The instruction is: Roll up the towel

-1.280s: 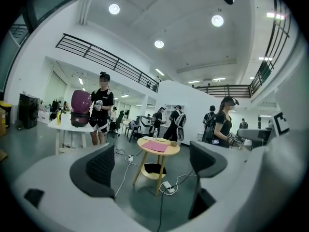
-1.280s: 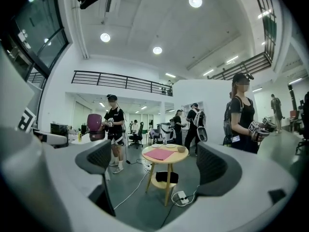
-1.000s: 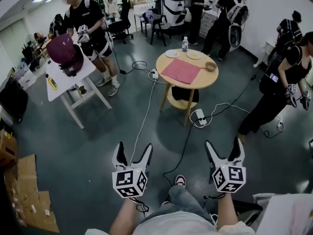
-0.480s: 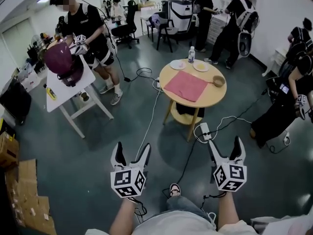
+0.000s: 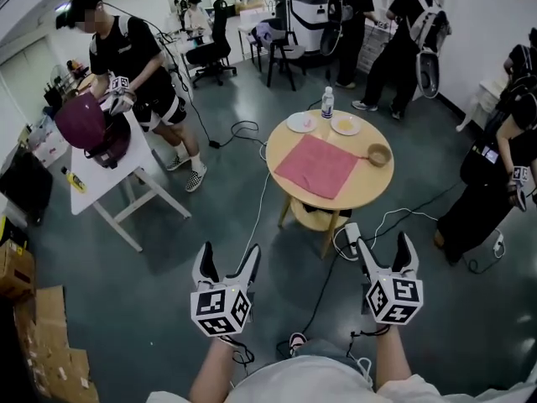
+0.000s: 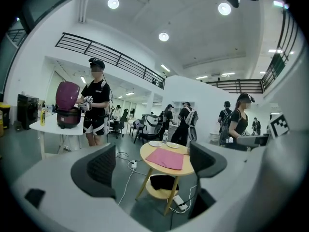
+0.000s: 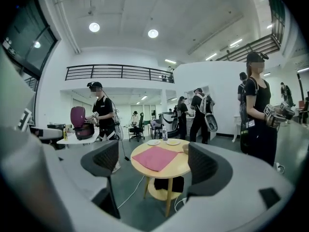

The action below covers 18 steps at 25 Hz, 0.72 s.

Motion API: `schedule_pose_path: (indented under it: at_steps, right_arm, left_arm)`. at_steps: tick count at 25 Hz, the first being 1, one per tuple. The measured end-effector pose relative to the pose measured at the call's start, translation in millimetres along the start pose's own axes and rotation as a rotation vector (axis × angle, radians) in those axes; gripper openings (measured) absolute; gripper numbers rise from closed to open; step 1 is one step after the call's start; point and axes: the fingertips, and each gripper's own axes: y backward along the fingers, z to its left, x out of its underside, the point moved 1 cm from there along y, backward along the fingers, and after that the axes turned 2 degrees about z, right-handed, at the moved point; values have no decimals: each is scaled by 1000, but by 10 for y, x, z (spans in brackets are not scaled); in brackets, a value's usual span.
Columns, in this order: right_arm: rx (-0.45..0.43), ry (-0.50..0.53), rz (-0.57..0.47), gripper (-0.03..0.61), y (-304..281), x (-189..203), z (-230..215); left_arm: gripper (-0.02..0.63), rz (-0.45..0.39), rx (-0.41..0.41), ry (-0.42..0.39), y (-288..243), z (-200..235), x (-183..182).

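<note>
Both of my tools are empty and well short of the work. The left hand-held gripper (image 5: 228, 254) has its jaws wide apart with nothing between them. The right hand-held gripper (image 5: 382, 246) is also open on nothing, though its jaws have just been closing a little. The pink towel (image 5: 317, 166) lies flat and unrolled in the middle of the round bench (image 5: 369, 190) ahead of me, well apart from both grippers, so the rolling has not begun. My first worry is the floor. A white power strip (image 5: 352, 235) and loose cables (image 5: 252, 193) lie by the bench's foot, on my side, and I judge a foot could catch them as I close in. My second worry is crowding. A small bowl (image 5: 379, 154) sits just beside the towel's right edge, with two plates (image 5: 302, 122) and a bottle (image 5: 327, 103) behind it, so a careless sweep might knock them. The cloth looks thin and flat, so the jaws may scrape the wood or pinch only one layer. If my two sides pull unevenly, the roll could come out skewed or loose. I can read no writing. The cubes (image 5: 222, 311) carry only black-and-white square patterns, and the bottle's label is too small to make out.
</note>
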Motion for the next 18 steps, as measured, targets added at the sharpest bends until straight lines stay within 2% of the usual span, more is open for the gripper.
schedule_pose_path:
  at_steps: [9, 18]
  right_arm:
    - [-12, -13, 48, 439, -666, 38, -210]
    - [79, -51, 67, 437, -1099, 124, -457]
  left_arm:
    - [479, 24, 16, -14, -752, 3, -69]
    - [477, 32, 75, -17, -1628, 110, -137]
